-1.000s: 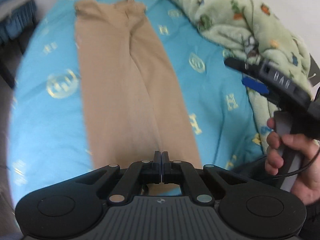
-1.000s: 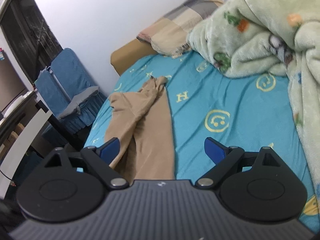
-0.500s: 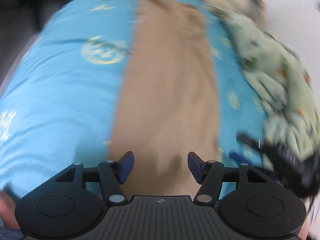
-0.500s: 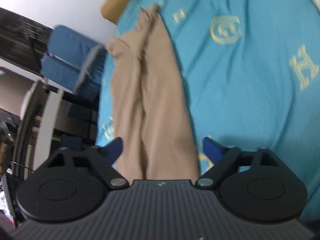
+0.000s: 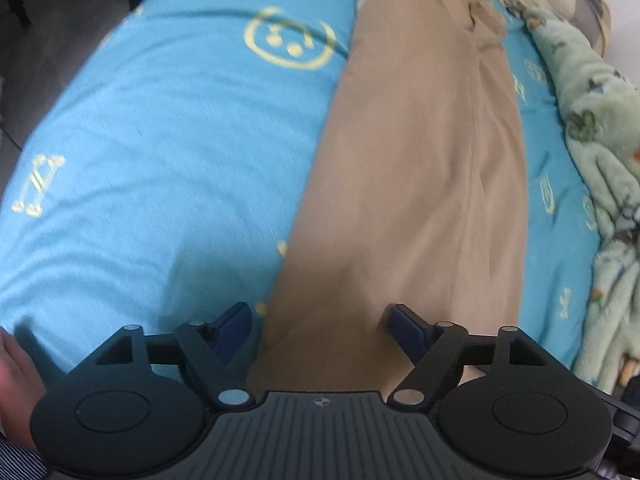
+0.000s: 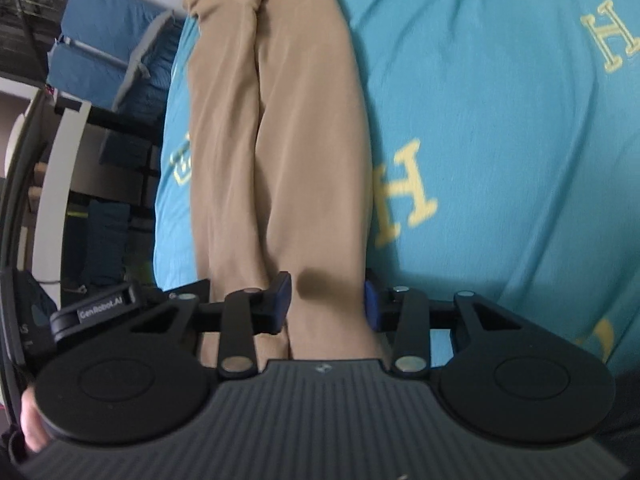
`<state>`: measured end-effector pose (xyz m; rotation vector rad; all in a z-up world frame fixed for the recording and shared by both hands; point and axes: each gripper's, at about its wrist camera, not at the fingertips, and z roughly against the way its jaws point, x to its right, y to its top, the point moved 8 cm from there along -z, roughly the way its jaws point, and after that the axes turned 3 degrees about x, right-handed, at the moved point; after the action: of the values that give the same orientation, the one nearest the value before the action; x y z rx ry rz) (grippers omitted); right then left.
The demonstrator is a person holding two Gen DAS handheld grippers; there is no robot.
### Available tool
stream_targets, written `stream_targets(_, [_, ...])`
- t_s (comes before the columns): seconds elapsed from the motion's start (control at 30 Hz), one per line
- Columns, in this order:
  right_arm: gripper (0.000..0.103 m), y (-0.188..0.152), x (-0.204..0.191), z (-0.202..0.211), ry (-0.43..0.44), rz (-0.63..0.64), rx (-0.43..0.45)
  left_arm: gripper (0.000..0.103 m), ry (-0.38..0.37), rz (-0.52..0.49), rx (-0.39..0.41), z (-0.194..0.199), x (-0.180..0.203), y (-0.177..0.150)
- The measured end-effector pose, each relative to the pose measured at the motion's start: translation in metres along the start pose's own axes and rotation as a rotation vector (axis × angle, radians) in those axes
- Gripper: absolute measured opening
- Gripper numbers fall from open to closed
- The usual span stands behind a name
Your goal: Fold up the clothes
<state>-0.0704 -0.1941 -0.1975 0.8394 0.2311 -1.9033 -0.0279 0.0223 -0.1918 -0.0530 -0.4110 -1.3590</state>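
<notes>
Tan trousers (image 5: 420,184) lie stretched lengthwise on a bed with a blue sheet (image 5: 160,152), waistband at the far end. My left gripper (image 5: 320,326) is open, low over the near hem at its left edge. My right gripper (image 6: 326,300) is open, its blue pads either side of the right leg's near end. The trousers also show in the right wrist view (image 6: 280,140). Part of the left gripper's body (image 6: 96,308) shows at left in the right wrist view.
A crumpled green fleece blanket (image 5: 600,140) lies along the right side of the bed. A blue folding chair (image 6: 112,48) and dark shelving (image 6: 60,180) stand beyond the bed's left edge. The blue sheet (image 6: 500,120) spreads to the right of the trousers.
My left gripper opened from shut and dropped to the trousers' near hem. My right gripper tilted down from looking across the room and came low over the right leg's end, jaws narrower.
</notes>
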Motion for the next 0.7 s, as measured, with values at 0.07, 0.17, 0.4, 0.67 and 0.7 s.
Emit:
stream_targets(0.07, [0.039,-0.005,-0.007,-0.003,-0.003,0.016,-0.028,0.075,-0.002,-0.002,-0.014,0.003,0.002,-0.005])
stream_targets(0.17, [0.039,-0.016,-0.015,-0.005,-0.018,0.034,-0.038,0.057,-0.005,-0.002,-0.034,0.008,0.005,-0.013])
stream_targets(0.4, [0.012,-0.035,-0.027,0.008,-0.071,0.099,0.066,0.008,-0.021,0.033,-0.034,0.022,0.01,-0.019])
stream_targets(0.67, [0.01,-0.019,-0.024,0.071,0.118,0.005,0.351,0.004,-0.34,0.123,0.097,0.083,0.028,-0.006])
stream_targets(0.7, [0.01,-0.015,-0.025,0.081,0.132,0.009,0.378,0.003,-0.374,0.131,0.112,0.091,0.028,-0.002])
